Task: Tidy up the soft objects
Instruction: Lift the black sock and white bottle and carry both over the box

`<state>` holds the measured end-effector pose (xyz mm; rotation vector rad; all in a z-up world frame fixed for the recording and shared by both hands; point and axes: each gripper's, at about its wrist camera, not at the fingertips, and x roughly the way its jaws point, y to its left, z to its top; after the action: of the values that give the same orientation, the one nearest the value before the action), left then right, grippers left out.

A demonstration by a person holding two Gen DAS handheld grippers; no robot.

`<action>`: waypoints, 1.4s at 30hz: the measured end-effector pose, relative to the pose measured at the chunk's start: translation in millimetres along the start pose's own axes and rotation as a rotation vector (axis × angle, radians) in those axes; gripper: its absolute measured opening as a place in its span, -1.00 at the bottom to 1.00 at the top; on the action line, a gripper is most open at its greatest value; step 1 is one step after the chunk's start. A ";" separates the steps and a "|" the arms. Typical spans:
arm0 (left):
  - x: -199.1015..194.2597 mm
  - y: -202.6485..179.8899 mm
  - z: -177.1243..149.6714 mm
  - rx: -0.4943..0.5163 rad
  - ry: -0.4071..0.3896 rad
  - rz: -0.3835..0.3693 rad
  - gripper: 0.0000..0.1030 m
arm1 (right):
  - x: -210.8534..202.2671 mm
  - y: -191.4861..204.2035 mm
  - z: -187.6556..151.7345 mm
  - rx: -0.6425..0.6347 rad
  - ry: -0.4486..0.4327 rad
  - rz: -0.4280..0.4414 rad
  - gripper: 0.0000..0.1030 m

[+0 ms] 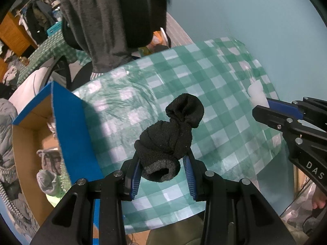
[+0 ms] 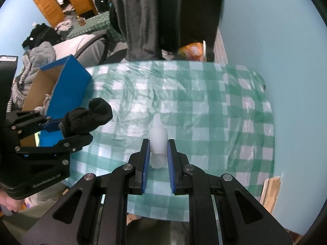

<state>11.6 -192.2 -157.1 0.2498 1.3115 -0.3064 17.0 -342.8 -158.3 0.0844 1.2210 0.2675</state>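
Note:
My left gripper (image 1: 163, 161) is shut on a rolled black sock (image 1: 171, 134) and holds it above the green checked tablecloth (image 1: 214, 81). The sock and left gripper also show at the left of the right wrist view (image 2: 87, 118). My right gripper (image 2: 157, 153) is shut on a small white soft object (image 2: 157, 138) above the cloth; this object shows at the right of the left wrist view (image 1: 257, 95), held by the right gripper (image 1: 267, 110).
An open blue cardboard box (image 1: 73, 130) stands at the table's left, holding grey socks (image 1: 49, 175); it also shows in the right wrist view (image 2: 67, 85). A chair draped with a grey garment (image 1: 102, 20) stands behind the table. Clothes lie piled at far left.

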 end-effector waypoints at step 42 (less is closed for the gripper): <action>-59.4 173.1 -39.7 -0.350 -0.071 0.125 -0.25 | 10.3 160.4 91.0 -0.317 -0.043 0.194 -0.70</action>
<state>24.4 -12.1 -107.7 0.0234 1.2501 0.0222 80.1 -178.2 -103.2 -0.0668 1.1158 0.6220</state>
